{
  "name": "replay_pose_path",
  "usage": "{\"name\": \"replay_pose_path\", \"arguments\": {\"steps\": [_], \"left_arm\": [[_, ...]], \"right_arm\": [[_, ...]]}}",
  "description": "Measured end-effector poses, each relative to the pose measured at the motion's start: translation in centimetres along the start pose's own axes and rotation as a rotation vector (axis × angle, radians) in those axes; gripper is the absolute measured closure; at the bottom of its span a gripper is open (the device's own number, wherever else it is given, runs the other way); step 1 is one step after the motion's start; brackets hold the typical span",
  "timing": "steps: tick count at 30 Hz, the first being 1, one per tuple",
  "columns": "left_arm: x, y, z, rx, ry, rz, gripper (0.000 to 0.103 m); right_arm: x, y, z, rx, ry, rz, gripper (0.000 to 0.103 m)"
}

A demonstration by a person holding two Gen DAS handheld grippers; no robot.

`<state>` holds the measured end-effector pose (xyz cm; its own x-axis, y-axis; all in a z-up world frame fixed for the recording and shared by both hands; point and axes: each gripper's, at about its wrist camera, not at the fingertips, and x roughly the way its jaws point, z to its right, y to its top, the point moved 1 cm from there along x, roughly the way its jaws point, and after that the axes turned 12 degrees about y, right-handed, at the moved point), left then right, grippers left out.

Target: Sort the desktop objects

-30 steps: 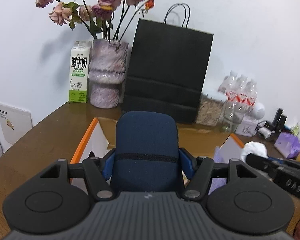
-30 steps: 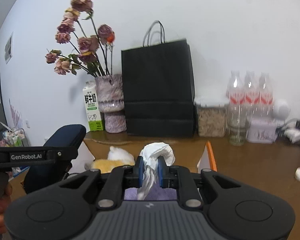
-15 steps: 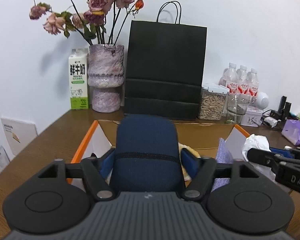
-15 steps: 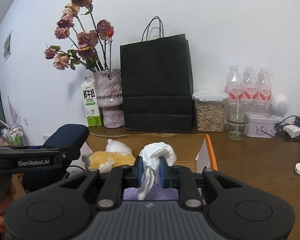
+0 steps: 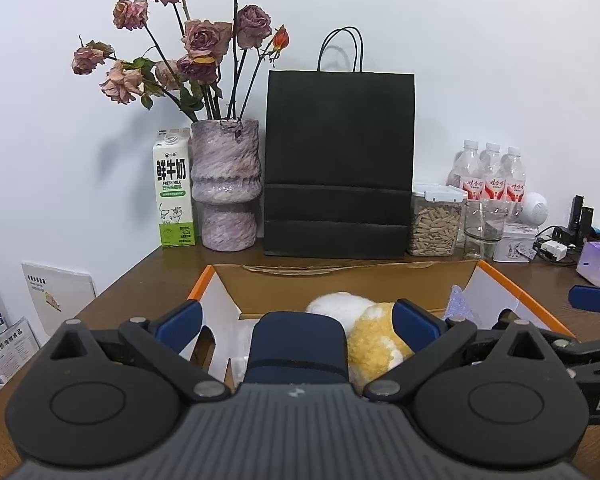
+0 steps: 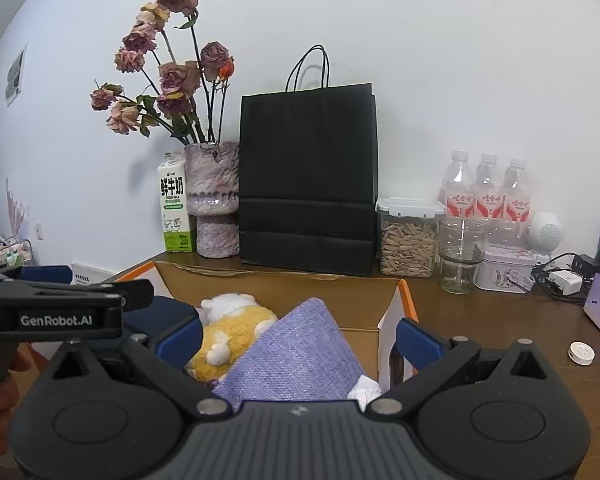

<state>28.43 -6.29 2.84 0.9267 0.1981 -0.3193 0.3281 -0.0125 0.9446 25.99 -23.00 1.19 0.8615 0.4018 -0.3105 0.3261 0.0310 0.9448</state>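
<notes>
The open cardboard box with orange-edged flaps (image 5: 420, 280) sits near on the desk and already holds the dark blue padded case (image 5: 298, 346), the yellow and white plush toy (image 6: 236, 332), the purple woven pouch (image 6: 300, 356) and the white crumpled tissue (image 6: 365, 390). The left gripper (image 5: 298, 322) and right gripper (image 6: 298, 338) both hang released, jaws wide. The risk, I think: withdrawing low, a finger could catch the pouch or a flap and drag things out.

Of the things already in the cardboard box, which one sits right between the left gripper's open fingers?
The navy blue case, directly between the left gripper fingers. The yellow plush lies beside it, and the purple pouch further right.
</notes>
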Motion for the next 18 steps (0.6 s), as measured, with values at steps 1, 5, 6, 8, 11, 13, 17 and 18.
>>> {"name": "replay_pose_path", "arguments": {"steps": [1, 5, 6, 8, 11, 13, 17, 18], "left_arm": [[0.0, 0.0, 0.0, -0.001, 0.002, 0.000, 0.000], [-0.2, -0.2, 0.0, -0.001, -0.002, 0.007, 0.000], [-0.2, -0.2, 0.0, -0.002, -0.001, 0.010, 0.000], [-0.4, -0.2, 0.0, -0.005, -0.002, 0.018, 0.000], [-0.9, -0.3, 0.0, -0.006, -0.008, 0.033, 0.000], [-1.4, -0.4, 0.0, -0.003, -0.007, 0.046, 0.000], [-2.3, -0.9, -0.1, 0.005, -0.007, 0.079, 0.000], [-2.5, -1.1, -0.2, 0.008, -0.001, 0.082, 0.000]], "right_arm": [[-0.1, 0.0, 0.0, 0.001, 0.000, 0.002, 0.000], [-0.4, 0.1, 0.0, 0.002, 0.000, 0.010, 0.000], [-0.5, 0.0, 0.0, 0.000, -0.001, 0.012, 0.000], [-0.7, 0.0, 0.0, -0.002, -0.003, 0.016, 0.000], [-1.3, 0.0, -0.1, -0.004, -0.003, 0.026, 0.000], [-1.7, -0.1, -0.1, -0.005, -0.004, 0.033, 0.000], [-2.3, -0.5, 0.0, -0.007, -0.006, 0.028, 0.000], [-2.5, -0.6, -0.1, -0.010, -0.008, 0.024, 0.000]]}}
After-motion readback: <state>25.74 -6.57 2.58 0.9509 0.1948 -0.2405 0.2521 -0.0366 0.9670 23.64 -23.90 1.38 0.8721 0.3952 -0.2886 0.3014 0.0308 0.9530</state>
